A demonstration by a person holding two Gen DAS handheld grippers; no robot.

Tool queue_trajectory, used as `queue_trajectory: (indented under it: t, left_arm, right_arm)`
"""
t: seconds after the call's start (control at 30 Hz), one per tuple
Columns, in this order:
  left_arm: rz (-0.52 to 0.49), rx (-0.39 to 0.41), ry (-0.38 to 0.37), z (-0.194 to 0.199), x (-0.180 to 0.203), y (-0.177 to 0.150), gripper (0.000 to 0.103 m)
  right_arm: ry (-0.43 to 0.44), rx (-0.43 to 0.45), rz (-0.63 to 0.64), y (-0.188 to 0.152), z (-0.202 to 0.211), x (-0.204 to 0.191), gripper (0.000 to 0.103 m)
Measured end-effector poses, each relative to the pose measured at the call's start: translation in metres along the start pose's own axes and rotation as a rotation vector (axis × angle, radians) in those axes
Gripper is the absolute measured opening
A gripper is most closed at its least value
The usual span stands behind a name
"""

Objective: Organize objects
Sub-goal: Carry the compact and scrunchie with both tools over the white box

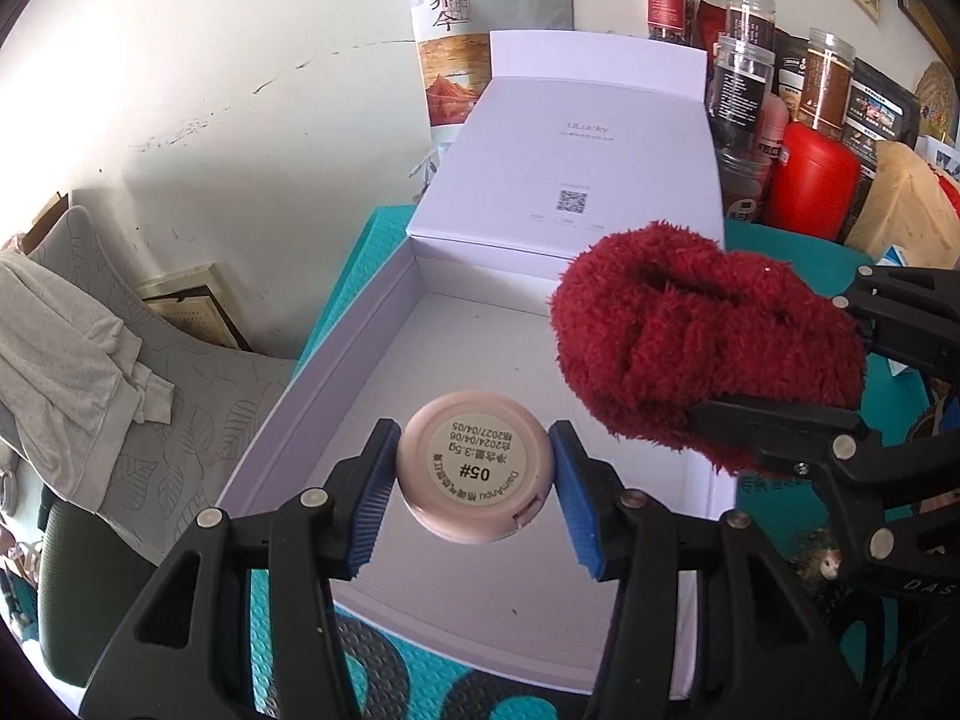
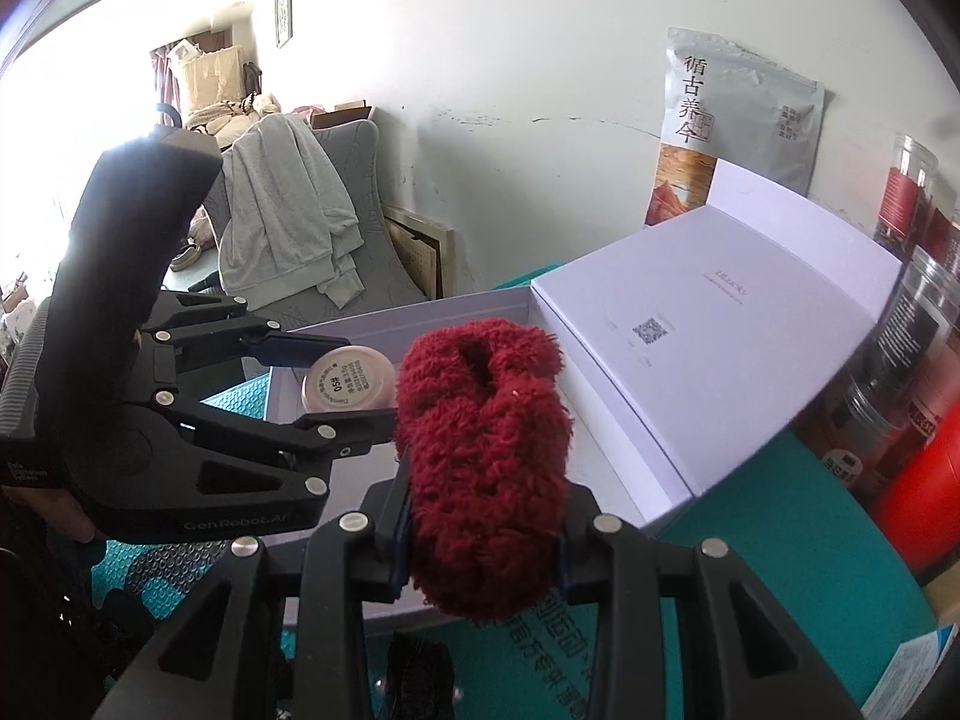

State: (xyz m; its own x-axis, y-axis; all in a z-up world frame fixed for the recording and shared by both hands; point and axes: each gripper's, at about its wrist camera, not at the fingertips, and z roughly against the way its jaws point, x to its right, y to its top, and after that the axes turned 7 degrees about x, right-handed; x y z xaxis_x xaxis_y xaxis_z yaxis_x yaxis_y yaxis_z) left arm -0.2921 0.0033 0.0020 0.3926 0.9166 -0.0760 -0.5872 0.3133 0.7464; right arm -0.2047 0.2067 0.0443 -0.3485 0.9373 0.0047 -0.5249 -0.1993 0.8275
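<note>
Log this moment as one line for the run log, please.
left gripper: shut on pink compact | right gripper: shut on red fuzzy slipper | both over open white box | box interior: nothing visible

Below your tools you have a surface (image 1: 384,240) covered by a teal mat patterned in grey. An open lilac box (image 1: 336,360) sits directly on it, just ahead of both tools, its lid (image 1: 570,162) standing up at the far side. Beyond the box, a printed pouch (image 1: 462,36) leans on the wall. To the right stand clear jars (image 1: 741,78) and a red canister (image 1: 810,180).
</note>
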Motion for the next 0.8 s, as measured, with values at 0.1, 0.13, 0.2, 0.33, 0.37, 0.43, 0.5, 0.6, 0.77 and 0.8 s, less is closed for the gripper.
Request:
queue_trajectory:
  t: [0.1, 0.13, 0.2, 0.33, 0.37, 0.43, 0.5, 0.6, 0.77, 0.8]
  left_arm:
    - [-0.011, 0.002, 0.006, -0.014, -0.007, 0.004, 0.049]
    - [-0.014, 0.002, 0.009, -0.018, -0.009, 0.005, 0.049]
    - [-0.021, 0.002, 0.015, -0.026, -0.014, 0.007, 0.049]
    - [-0.037, -0.016, 0.015, -0.048, -0.021, 0.011, 0.049]
    - [-0.043, -0.020, 0.016, -0.052, -0.022, 0.012, 0.049]
    - [-0.044, -0.027, 0.013, -0.062, -0.025, 0.015, 0.049]
    - [-0.051, -0.034, 0.009, -0.069, -0.026, 0.017, 0.049]
    - [-0.058, -0.043, 0.004, -0.081, -0.029, 0.019, 0.049]
    - [-0.052, -0.077, -0.027, -0.100, -0.034, 0.021, 0.049]
    - [-0.050, -0.082, -0.030, -0.103, -0.035, 0.021, 0.049]
  right_arm:
    - [0.000, -0.004, 0.005, 0.004, -0.010, 0.003, 0.034]
    - [-0.001, -0.006, 0.008, 0.005, -0.014, 0.004, 0.034]
    - [-0.005, -0.012, 0.013, 0.007, -0.023, 0.008, 0.034]
    - [-0.013, -0.029, 0.014, 0.008, -0.040, 0.013, 0.034]
    - [-0.011, -0.035, 0.013, 0.008, -0.045, 0.014, 0.034]
    - [-0.014, -0.048, 0.012, 0.006, -0.053, 0.015, 0.034]
    - [-0.016, -0.056, 0.013, 0.005, -0.060, 0.017, 0.035]
    - [-0.014, -0.069, 0.009, 0.005, -0.069, 0.021, 0.035]
    - [-0.012, -0.089, 0.005, 0.005, -0.085, 0.023, 0.035]
    - [-0.011, -0.095, 0.005, 0.005, -0.088, 0.023, 0.035]
